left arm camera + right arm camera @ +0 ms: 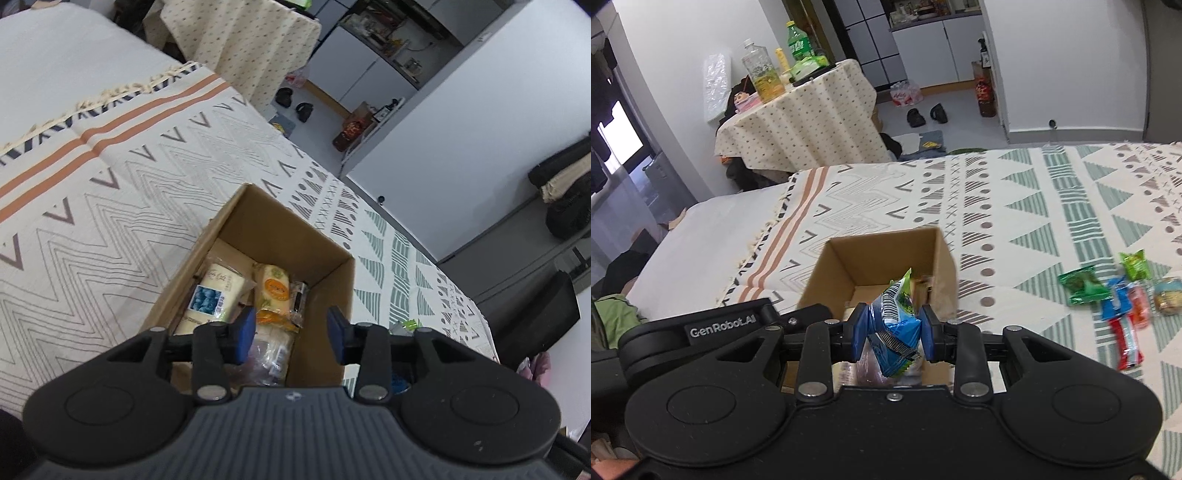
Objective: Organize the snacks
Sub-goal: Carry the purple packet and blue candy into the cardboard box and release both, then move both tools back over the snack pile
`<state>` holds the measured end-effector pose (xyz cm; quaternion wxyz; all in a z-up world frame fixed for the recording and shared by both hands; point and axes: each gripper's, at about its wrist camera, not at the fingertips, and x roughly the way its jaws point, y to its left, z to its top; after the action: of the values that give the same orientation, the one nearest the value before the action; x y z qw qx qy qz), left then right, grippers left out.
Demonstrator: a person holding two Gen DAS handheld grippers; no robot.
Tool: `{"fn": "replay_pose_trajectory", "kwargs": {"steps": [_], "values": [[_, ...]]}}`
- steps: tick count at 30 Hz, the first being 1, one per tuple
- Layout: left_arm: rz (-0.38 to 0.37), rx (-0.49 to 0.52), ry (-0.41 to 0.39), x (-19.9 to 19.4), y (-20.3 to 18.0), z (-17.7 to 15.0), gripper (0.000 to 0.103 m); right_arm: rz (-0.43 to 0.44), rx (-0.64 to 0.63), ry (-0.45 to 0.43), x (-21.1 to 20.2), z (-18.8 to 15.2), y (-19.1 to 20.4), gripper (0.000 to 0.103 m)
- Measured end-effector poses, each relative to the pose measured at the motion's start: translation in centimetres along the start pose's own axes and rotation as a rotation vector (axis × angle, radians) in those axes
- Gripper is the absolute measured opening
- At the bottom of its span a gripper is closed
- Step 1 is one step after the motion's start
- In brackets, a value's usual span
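Observation:
An open cardboard box (pixel 325 236) (pixel 945 251) stands on the patterned bedspread. It holds several snack packs, among them a pale pack with a blueberry picture (pixel 216 293) and a yellow-orange pack (pixel 275 286). My left gripper (pixel 291 332) hovers open over the box with nothing between its blue pads. My right gripper (pixel 894 332) is shut on a blue and green snack packet (pixel 895 325), held just above the near side of the box. The left gripper's black body (pixel 701 328) shows at the left of the right wrist view.
Loose snacks lie on the bedspread to the right of the box: two green packs (pixel 1082 284), a blue pack (pixel 1117 299), a red one (pixel 1126 343) and a round cake (pixel 1167 297). A cloth-covered side table (pixel 798 122) with bottles stands beyond the bed.

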<state>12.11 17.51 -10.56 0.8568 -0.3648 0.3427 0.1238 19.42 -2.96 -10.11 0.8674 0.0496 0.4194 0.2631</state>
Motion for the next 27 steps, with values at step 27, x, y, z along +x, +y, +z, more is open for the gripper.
{"fn": "replay_pose_trajectory", "kwargs": {"steps": [27], "values": [[0.074,0.094,0.023,1.4,-4.9,-3.1,0.081,-0.105,0.124,-0.007,-4.4,-1.9,-9.7,0.052]]}}
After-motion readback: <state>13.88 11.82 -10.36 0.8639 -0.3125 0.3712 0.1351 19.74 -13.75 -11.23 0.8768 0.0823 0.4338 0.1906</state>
